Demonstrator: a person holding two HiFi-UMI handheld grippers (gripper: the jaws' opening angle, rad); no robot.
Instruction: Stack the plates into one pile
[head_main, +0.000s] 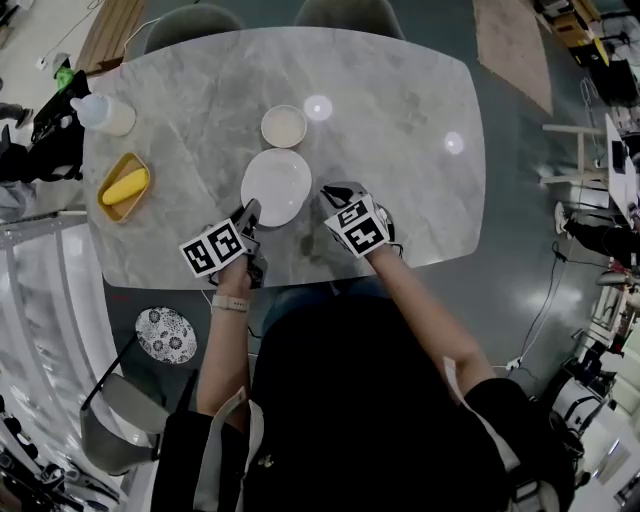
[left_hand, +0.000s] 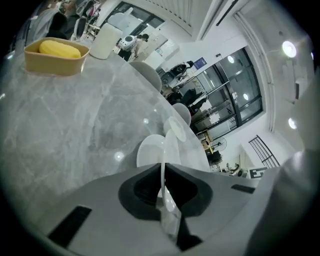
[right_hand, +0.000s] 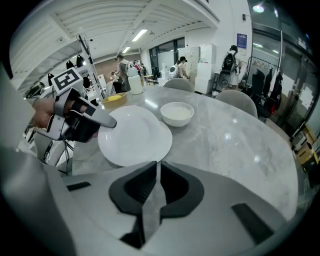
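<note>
The large round white ceramic plate (head_main: 276, 186) sits near the front of the grey marble worktop (head_main: 400, 150), over a second white plate (right_hand: 166, 137) whose rim peeks out beneath it, apparently to form the pile. The left gripper (head_main: 250, 213) has its fingers pinched on the top plate's rim to steer it. The right gripper (head_main: 336, 193) hovers just beside the opposite rim, fingers together and empty.

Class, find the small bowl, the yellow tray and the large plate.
small bowl (head_main: 284, 127), head view, its inside.
yellow tray (left_hand: 52, 66), left gripper view, front wall.
large plate (right_hand: 131, 134), right gripper view, its face.
</note>
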